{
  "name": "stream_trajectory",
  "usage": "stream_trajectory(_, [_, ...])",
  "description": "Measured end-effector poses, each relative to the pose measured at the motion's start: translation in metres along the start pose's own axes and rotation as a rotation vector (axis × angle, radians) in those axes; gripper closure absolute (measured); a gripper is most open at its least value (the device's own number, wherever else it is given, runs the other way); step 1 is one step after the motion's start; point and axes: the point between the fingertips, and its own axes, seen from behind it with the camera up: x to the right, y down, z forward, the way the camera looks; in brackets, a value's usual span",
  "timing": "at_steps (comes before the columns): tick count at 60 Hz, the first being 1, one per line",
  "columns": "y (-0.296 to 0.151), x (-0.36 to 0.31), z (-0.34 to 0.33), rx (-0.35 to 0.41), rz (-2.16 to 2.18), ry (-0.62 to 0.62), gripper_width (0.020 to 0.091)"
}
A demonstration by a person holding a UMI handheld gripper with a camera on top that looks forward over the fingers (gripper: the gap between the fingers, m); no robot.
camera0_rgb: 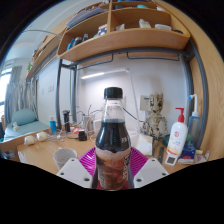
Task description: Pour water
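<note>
The gripper point(112, 172) grips a dark bottle point(112, 140), its pink pads point(90, 160) pressed against the bottle's sides. The bottle stands upright between the fingers, its black cap point(113, 93) at twelve o'clock from them. Beyond it lies a wooden table point(40, 155). At about two o'clock from the bottle stands a white pump dispenser point(178, 135), with a small figurine point(153, 112) between the two and farther back. Above, at twelve o'clock, hangs a wooden shelf point(120, 42) holding assorted items.
</note>
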Motion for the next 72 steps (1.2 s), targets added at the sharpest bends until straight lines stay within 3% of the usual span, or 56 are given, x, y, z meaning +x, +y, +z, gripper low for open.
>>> stream_trajectory(12, [-0.001,0.001,-0.002,0.004,-0.007,0.016,0.0576])
stream_trajectory(14, [0.004,0.002,-0.002,-0.014,-0.007,0.022,0.0526])
stream_trajectory(20, [0.011,0.005,-0.013,-0.038,0.012,0.061,0.0275])
stream_trajectory(22, [0.01,0.007,-0.02,-0.029,0.016,0.075,0.024])
stream_trajectory(47, [0.029,0.016,-0.138,-0.063,0.135,0.286,0.0256])
stream_trajectory(72, [0.027,0.036,-0.193,-0.036,0.117,0.361,0.0258])
